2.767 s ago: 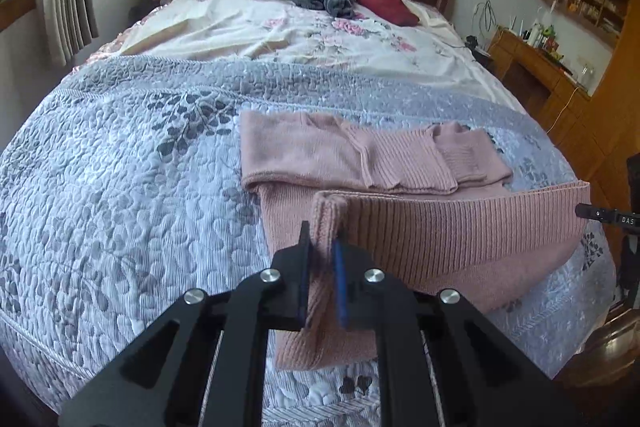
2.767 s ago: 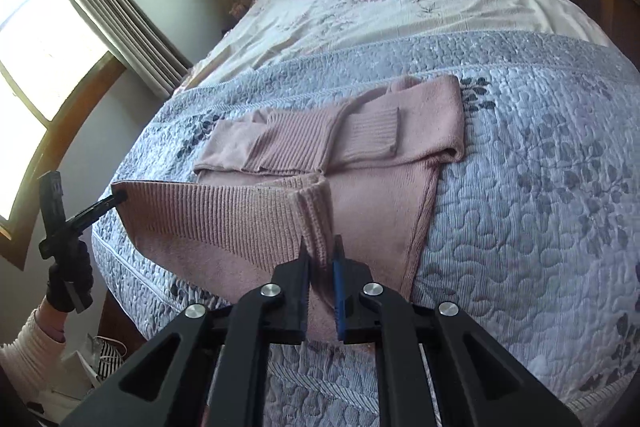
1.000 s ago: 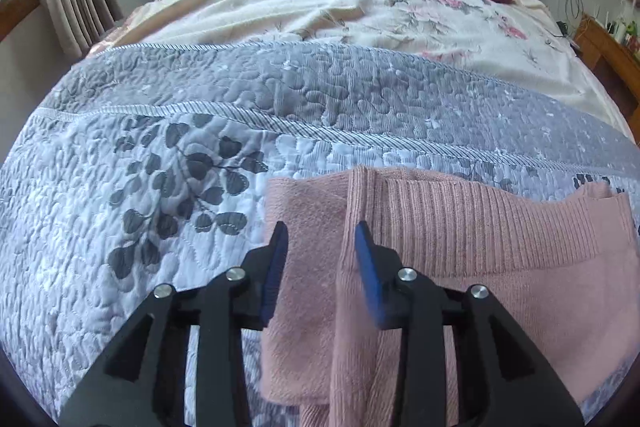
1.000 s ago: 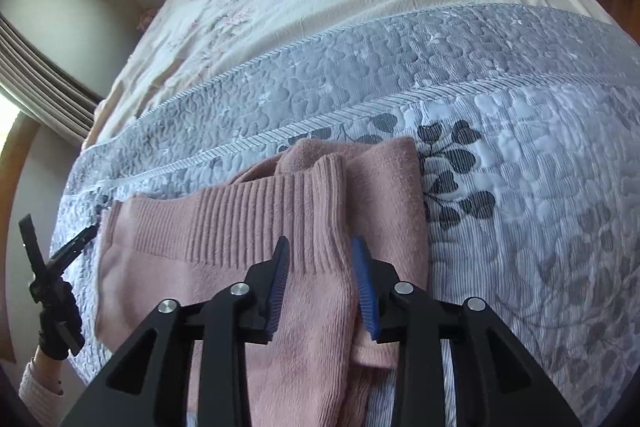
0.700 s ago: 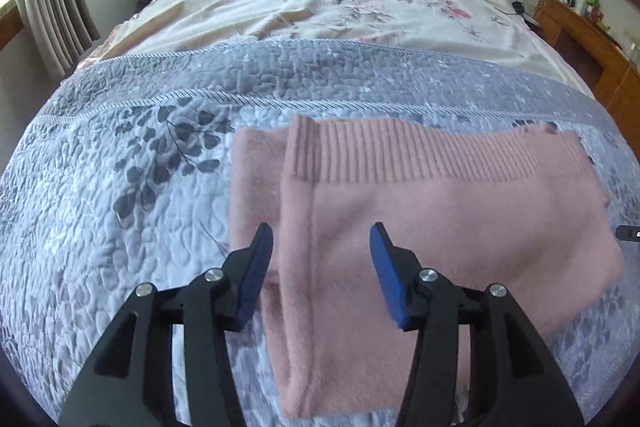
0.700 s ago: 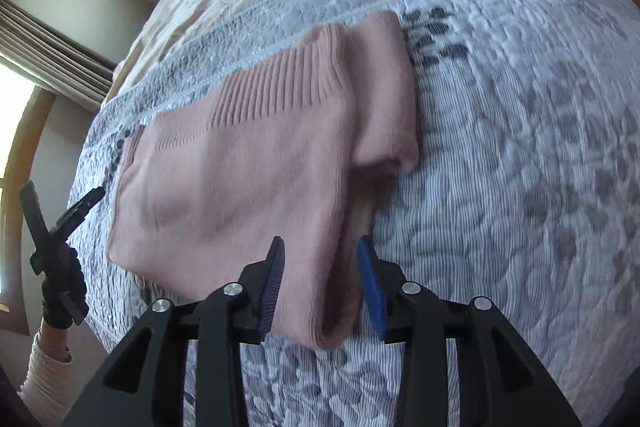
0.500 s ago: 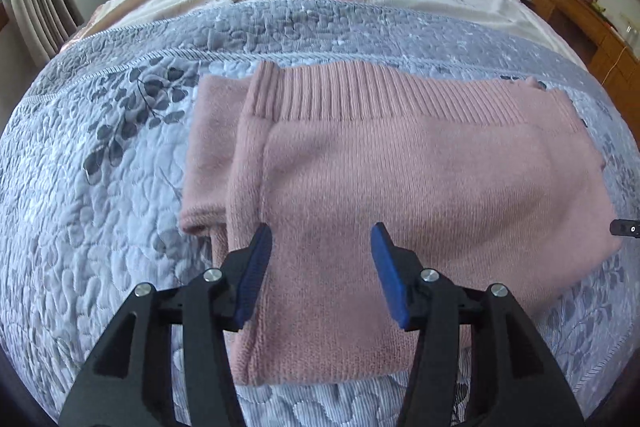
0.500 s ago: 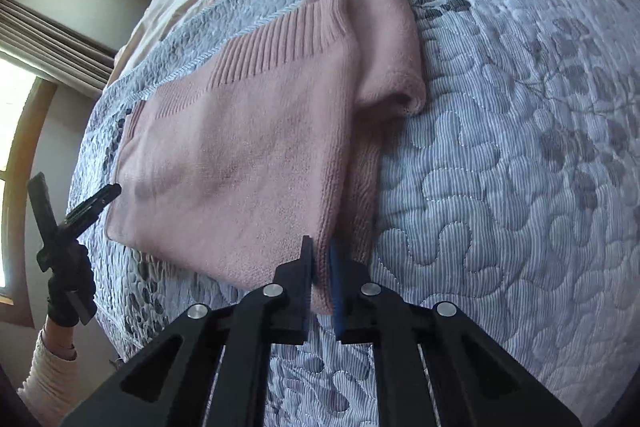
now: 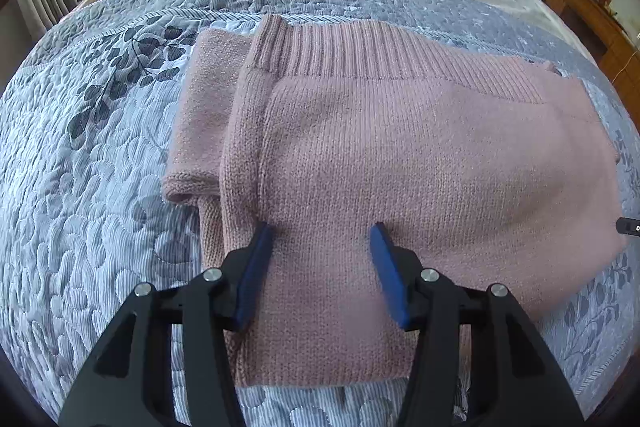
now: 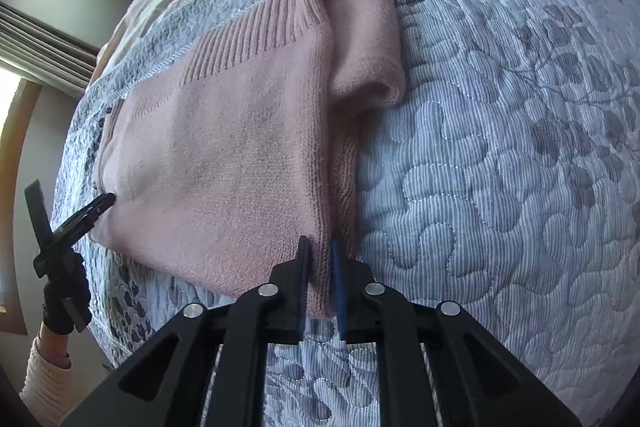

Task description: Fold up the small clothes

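Right hand-held gripper [image 10: 319, 263] pinches the pink sweater [image 10: 224, 155] edge, apparently for another fold. Left hand-held gripper [image 9: 320, 251] gapes wide above it, empty.

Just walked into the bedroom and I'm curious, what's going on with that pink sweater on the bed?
A person with a handheld gripper in each hand is folding a pink knit sweater on the grey quilted bedspread. The sweater lies folded over, ribbed hem at the far side. The right gripper is shut on the sweater's near corner edge, while the left gripper hangs open over the other near end, gripping nothing.
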`<state>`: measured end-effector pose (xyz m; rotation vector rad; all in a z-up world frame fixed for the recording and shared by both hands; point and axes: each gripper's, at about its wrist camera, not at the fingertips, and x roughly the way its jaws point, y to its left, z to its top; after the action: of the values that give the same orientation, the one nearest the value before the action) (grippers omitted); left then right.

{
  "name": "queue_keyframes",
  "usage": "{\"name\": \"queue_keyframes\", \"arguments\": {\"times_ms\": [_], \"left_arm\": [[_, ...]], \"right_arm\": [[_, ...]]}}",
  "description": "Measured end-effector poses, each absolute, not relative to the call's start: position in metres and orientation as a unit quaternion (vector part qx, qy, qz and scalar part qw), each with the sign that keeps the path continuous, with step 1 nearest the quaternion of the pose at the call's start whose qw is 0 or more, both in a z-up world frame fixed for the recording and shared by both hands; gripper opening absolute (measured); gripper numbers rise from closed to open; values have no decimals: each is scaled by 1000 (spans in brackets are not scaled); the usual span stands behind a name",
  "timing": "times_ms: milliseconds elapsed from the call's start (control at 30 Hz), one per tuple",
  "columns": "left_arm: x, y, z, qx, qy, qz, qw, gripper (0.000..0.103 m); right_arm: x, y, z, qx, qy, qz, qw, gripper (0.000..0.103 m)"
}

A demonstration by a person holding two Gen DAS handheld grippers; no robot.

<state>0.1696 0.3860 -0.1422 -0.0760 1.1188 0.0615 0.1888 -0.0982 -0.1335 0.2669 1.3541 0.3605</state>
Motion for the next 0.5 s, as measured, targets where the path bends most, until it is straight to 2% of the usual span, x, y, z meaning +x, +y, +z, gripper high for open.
{"name": "queue_keyframes", "arguments": {"times_ms": [33,67,133,200,267,500], "left_arm": [[171,386,-141,-38,532,30,845,51],[172,386,-138,-41,533,29,845,51],[173,385,-131,-47,527,25,848,52],[176,382,-124,-49,521,22,852,52],[180,378,-119,-51,517,16,854,53],[200,364,-118,-59,516,4,854,56]], "right_arm": [[190,-101,-129,131,618,167,757,23],[192,-104,-123,139,612,167,761,36],[199,-111,-112,150,596,163,772,51],[208,-118,-107,161,588,163,775,52],[219,-123,-107,179,587,163,773,59],[245,-130,-127,207,599,162,756,61]]}}
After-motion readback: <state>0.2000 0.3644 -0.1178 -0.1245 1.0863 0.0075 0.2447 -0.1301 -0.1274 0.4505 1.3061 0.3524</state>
